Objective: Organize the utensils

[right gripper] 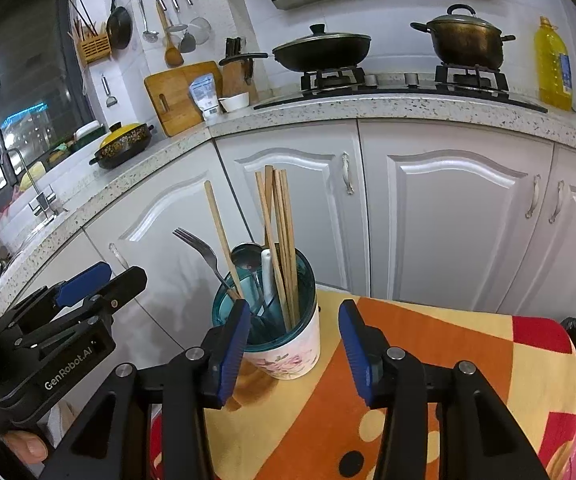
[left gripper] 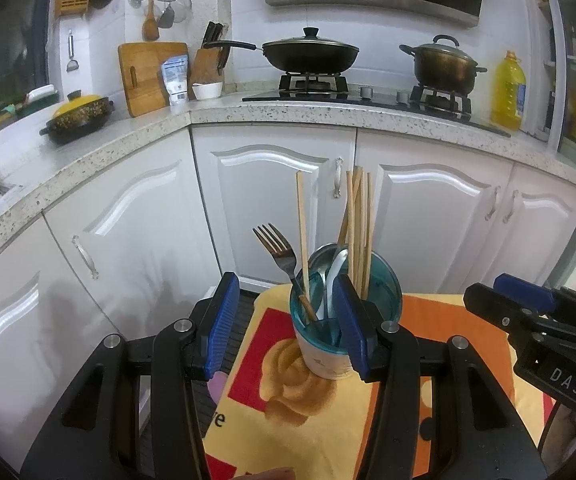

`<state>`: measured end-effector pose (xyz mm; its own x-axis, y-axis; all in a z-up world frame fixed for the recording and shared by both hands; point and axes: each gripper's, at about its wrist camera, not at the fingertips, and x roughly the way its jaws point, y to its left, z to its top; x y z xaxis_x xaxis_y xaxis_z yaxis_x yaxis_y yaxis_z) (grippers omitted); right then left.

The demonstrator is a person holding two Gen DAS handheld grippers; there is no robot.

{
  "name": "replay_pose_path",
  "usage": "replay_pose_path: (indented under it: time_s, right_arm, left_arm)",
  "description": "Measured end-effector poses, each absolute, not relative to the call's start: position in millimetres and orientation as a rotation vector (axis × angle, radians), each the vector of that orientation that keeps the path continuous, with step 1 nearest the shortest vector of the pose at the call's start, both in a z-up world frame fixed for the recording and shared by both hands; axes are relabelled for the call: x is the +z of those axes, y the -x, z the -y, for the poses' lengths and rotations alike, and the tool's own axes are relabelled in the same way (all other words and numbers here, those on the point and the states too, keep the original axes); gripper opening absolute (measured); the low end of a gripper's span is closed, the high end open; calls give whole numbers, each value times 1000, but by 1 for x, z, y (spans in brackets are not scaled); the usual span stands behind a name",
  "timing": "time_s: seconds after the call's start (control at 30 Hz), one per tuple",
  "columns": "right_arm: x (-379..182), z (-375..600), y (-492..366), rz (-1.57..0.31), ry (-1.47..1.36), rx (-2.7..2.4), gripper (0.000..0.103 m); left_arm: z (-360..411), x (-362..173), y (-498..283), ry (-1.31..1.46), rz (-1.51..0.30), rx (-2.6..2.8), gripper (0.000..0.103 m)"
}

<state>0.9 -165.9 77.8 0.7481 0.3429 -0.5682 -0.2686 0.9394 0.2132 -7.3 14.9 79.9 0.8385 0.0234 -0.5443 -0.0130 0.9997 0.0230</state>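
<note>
A white flowered cup [left gripper: 320, 356] [right gripper: 288, 356] with a teal rim stands on a table under an orange, yellow and red cloth [left gripper: 288, 400] [right gripper: 428, 340]. In it stand several wooden chopsticks [left gripper: 358, 232] [right gripper: 280, 232], a metal fork [left gripper: 276, 248] [right gripper: 200, 248] with tines up, a metal spoon [right gripper: 246, 258] and a white spoon [left gripper: 336, 268]. My left gripper [left gripper: 286, 280] is open just short of the cup, and its right finger overlaps the rim in view. My right gripper [right gripper: 295, 305] is open too, with the cup seen between its fingers and neither pad pressing on it.
White cabinet doors [left gripper: 272, 200] stand close behind the table. The speckled counter [right gripper: 408, 108] above carries a stove with a wok [left gripper: 310, 54] and a pot [right gripper: 466, 38], an oil bottle [right gripper: 552, 64], a cutting board [left gripper: 148, 76] and a yellow-lidded casserole [left gripper: 80, 116]. A sink [right gripper: 28, 204] lies at the left.
</note>
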Motion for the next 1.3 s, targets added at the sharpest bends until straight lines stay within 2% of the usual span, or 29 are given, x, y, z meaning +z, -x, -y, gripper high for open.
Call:
replay_pose_path:
  time_s: [1.3]
  right_arm:
    - [77,156,-7,-654,-99,344,46]
  left_arm:
    - [-22,79,9,-23,-567,45,48]
